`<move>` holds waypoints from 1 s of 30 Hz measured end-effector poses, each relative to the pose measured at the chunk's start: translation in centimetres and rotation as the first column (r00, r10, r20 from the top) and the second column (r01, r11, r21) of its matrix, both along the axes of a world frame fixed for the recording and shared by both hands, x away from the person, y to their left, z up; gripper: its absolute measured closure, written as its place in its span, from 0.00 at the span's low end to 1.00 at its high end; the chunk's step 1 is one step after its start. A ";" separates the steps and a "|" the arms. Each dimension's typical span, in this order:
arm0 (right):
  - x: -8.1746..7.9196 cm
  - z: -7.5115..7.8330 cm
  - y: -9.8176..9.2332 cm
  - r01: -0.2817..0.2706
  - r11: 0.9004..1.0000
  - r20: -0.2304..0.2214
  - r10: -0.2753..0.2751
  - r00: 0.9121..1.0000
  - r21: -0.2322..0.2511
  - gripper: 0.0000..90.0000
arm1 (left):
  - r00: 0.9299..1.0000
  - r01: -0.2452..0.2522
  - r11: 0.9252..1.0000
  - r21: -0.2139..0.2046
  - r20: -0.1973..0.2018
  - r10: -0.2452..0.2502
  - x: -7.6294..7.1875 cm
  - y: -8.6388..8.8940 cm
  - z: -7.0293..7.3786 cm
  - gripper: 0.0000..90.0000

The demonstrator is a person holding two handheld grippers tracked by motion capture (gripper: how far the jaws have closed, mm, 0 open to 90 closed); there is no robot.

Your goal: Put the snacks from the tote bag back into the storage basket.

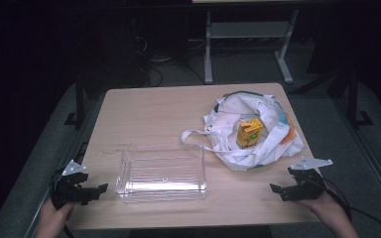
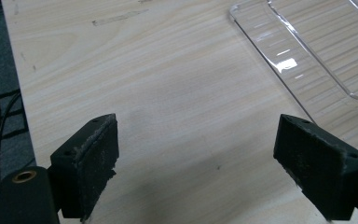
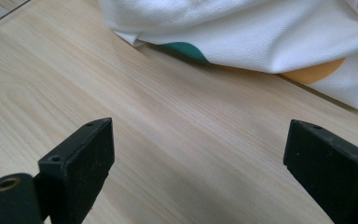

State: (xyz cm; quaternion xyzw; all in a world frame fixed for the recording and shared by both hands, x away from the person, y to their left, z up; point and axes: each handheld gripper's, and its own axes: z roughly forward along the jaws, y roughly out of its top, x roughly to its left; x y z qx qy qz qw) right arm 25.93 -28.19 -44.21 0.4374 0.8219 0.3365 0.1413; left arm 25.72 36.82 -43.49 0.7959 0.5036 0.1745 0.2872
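Desk (image 1: 144,114): white bag (image 1: 258,129) far right w/ yellow carton (image 1: 249,134) inside, seen from high view; clear bin (image 1: 161,173) near-centre. Left hand-held gripper (image 1: 93,191) beside bin, right hand-held gripper (image 1: 280,191) near bag, both jaws wide, empty.

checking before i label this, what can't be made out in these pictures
- Yellow carton, high view: print too small to read; lower part hidden by the white bag.
- Clear plastic box, left gripper view: cut off by the top and right edges.
- White bag, right gripper view: cut off by the top edge.
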 end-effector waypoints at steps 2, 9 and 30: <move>-0.1 0.2 0.1 -0.004 1.000 0.003 0.004 1.000 -0.002 0.10 | 1.000 -0.001 1.000 -0.008 0.004 0.001 0.0 0.0 0.1 0.15; -0.1 1.2 0.4 -0.007 1.000 -0.009 0.007 1.000 -0.003 0.21 | 1.000 0.000 1.000 0.002 0.002 0.000 0.0 -0.1 0.2 0.15; 0.9 5.1 1.3 -0.062 0.998 -0.051 0.061 0.997 -0.013 1.00 | 0.999 -0.025 1.000 -0.015 0.031 0.026 -0.6 -0.1 0.8 0.15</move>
